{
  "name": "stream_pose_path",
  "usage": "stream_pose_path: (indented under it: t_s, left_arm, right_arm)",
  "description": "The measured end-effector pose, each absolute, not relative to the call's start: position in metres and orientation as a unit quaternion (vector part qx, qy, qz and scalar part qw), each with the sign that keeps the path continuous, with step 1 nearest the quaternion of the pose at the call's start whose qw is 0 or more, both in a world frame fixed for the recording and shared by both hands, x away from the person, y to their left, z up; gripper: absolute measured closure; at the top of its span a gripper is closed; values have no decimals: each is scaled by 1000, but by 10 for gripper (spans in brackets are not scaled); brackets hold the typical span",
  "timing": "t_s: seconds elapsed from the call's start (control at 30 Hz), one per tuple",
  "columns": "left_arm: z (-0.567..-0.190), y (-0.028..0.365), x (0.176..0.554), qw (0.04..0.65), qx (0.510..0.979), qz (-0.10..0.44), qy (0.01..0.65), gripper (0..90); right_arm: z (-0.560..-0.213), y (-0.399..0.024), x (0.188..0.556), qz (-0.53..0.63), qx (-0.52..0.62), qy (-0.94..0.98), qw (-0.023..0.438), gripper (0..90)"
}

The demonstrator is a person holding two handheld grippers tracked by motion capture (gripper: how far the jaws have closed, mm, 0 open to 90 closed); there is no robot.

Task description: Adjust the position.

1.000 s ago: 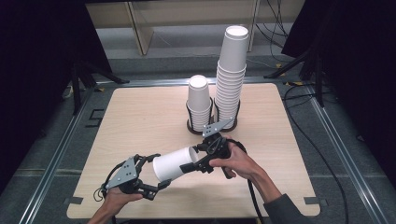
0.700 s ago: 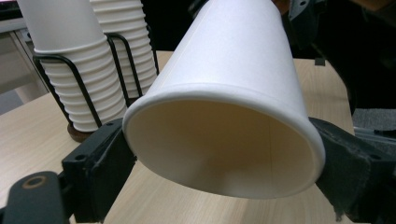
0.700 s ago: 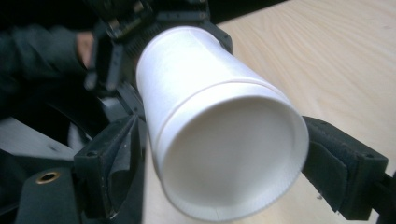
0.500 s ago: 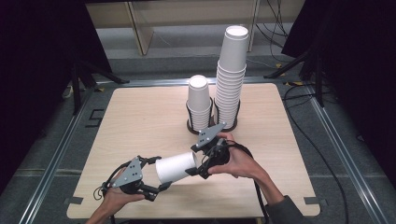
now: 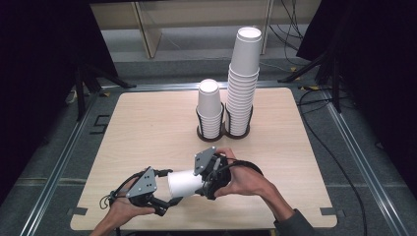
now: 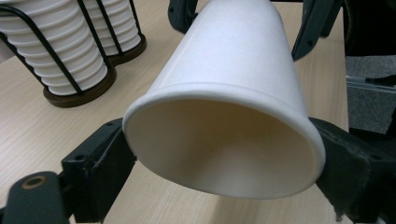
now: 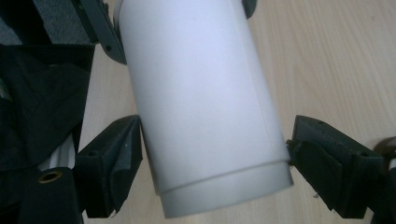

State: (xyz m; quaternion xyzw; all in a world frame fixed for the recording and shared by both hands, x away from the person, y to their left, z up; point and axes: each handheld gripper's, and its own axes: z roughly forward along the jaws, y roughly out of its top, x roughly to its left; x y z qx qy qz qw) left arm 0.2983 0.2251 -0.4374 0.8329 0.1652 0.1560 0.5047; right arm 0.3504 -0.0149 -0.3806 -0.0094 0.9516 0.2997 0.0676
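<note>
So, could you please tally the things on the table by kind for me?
Loose paper cup, held between the grippers: 1
Stacks of white cups: 2 (short, tall)
Wire cup holder: 1
Grippers: 2 (left, right)
Total: 6

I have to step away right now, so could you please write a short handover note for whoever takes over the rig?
Left gripper: jaws closed on the rim end of the white paper cup, which lies sideways above the table.
Right gripper: jaws on either side of the cup's base end, touching its sides.
Behind stands the wire cup holder, with a short cup stack and a tall cup stack.
Done: one cup is out, held between both grippers.
Left: probably handing it over and placing it.
</note>
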Motion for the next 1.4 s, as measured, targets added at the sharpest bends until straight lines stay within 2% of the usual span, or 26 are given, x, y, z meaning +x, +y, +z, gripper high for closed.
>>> stream_pose_path:
  t_s: [0.4, 0.63, 0.73, 0.9, 1.1, 1.4]
  left_arm:
    - [-437, 228, 299, 509, 835, 148, 147, 114]
    - [-436, 234, 301, 543, 818, 132, 134, 99]
    - [-437, 235, 302, 553, 813, 125, 134, 91]
    - [-438, 239, 304, 577, 793, 121, 150, 71]
    - [-438, 248, 307, 620, 756, 124, 169, 146]
    - [-437, 254, 310, 655, 712, 123, 220, 141]
  right_arm:
    - [-393, -11, 354, 294, -39, 954, 42, 203]
    - [-397, -17, 359, 315, -47, 948, 1, 235]
    - [-397, -19, 360, 321, -53, 946, 1, 239]
    - [-394, -24, 362, 335, -53, 941, 7, 239]
    - [-390, -36, 369, 355, -23, 935, 2, 239]
    - [-386, -60, 386, 427, 21, 904, -3, 238]
